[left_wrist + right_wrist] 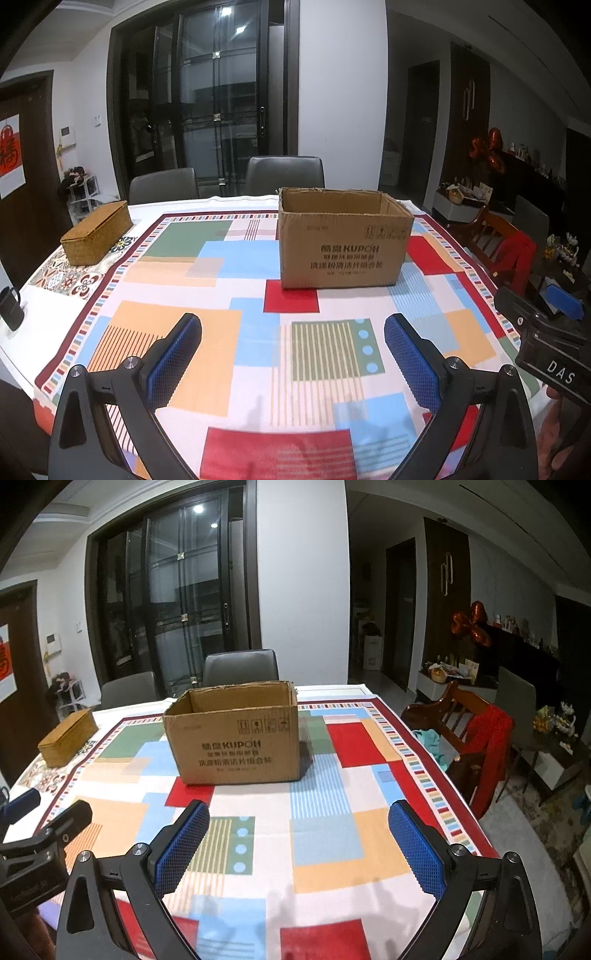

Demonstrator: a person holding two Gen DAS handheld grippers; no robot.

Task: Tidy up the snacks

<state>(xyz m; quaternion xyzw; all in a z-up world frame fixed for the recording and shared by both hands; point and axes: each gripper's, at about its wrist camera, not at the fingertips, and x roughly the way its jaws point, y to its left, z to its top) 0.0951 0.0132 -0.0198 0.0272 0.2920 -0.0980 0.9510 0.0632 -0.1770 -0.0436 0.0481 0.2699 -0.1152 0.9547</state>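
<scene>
from the left wrist view we see the cardboard box (345, 240) standing upright on the counter (207, 229), its open top up and its long axis running 9 to 3 o'clock, the printed long side facing us. it sits at about 12 o'clock from our left hand-held gripper (293, 334), well apart, with bare patterned cloth between. the jaws stand wide apart and hold nothing. a woven box (96, 233) lies at 10 o'clock near the counter's far left edge, clear of the cardboard box. two grey chairs (284, 175) stand behind the far edge. the other tool shows at the right border at 3 o'clock.

from the right wrist view the cardboard box (233, 734) is at 11 o'clock from our right hand-held gripper (299, 819), upright, top open, its long axis again 9 to 3 o'clock but turned a little so the right end face shows. nothing lies between them. the jaws are spread wide and empty. the woven box (67, 738) lies at 10 o'clock, a wooden chair (461, 723) with a red garment at 2 o'clock beside the counter (351, 775).
</scene>
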